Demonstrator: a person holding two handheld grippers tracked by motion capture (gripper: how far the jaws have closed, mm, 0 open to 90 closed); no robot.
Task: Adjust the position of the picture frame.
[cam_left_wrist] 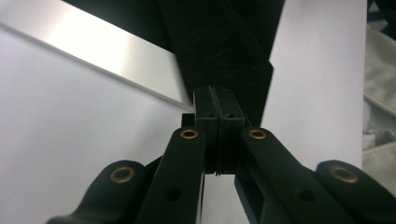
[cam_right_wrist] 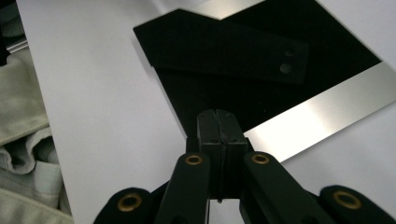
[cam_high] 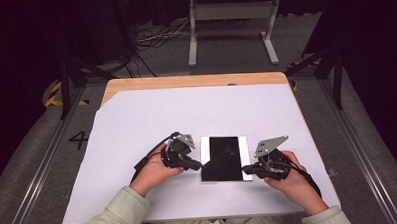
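Left tool (cam_high: 194,164) and right tool (cam_high: 249,167) each sit in one of the person's hands, on opposite sides of a flat black panel with bright silver strips along its left and right edges (cam_high: 221,158). Both tools have their jaws pressed fully together with nothing between them, so neither one grips the panel.

The panel lies flat on a white sheet (cam_high: 137,124) that covers most of the wooden bench (cam_high: 185,81), near the person's edge and roughly centred between the two hands. Each closed tip points inward at a near corner of the panel: the left tool's tip meets the near left corner, the right tool's tip the near right edge (whether they truly touch or rest just beside it is hard to tell).

From the left gripper view, the closed jaws lie over the dark face beside a silver strip (cam_left_wrist: 107,51). From the right gripper view, they point at the silver edge (cam_right_wrist: 317,116).

Closed tips on both sides suggest nudging or squaring the panel rather than lifting it.
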